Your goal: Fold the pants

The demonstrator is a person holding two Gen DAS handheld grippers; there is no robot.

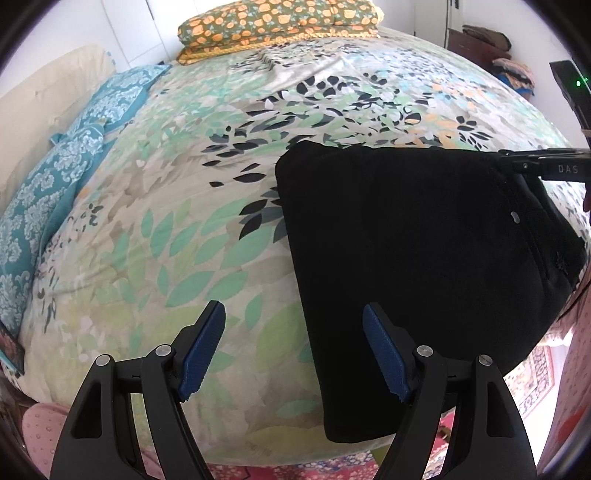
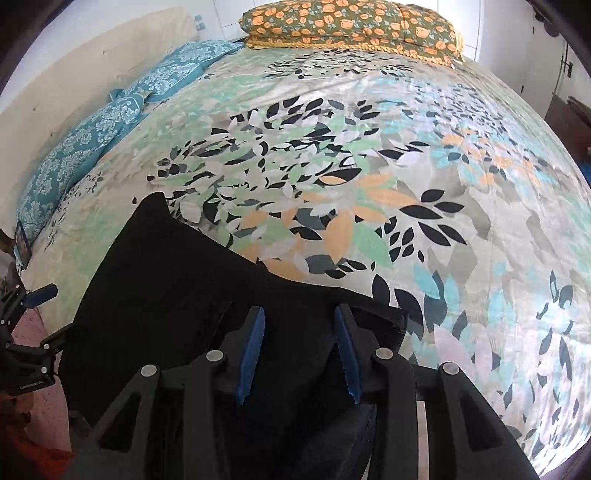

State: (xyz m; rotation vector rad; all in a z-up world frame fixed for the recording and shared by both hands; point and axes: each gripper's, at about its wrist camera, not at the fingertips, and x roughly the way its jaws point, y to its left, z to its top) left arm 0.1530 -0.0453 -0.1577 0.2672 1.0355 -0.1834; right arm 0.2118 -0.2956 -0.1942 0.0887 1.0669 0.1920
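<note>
Almost done: black pants (image 1: 424, 258) folded small on bed (image 1: 184, 221), left gripper (image 1: 293, 354) and right gripper (image 2: 300, 354) open (holding nothing).

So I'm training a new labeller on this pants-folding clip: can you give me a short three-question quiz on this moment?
1. True or false: the black pants lie spread full length on the bed.
2. Which is wider open: A, the left hand-held gripper, or B, the right hand-held gripper?
3. Fill in: the orange-flowered pillow sits at the ____ edge of the bed.

Key: 1 false, they are folded into a compact block. 2 A; neither grips anything. 3 far.
</note>
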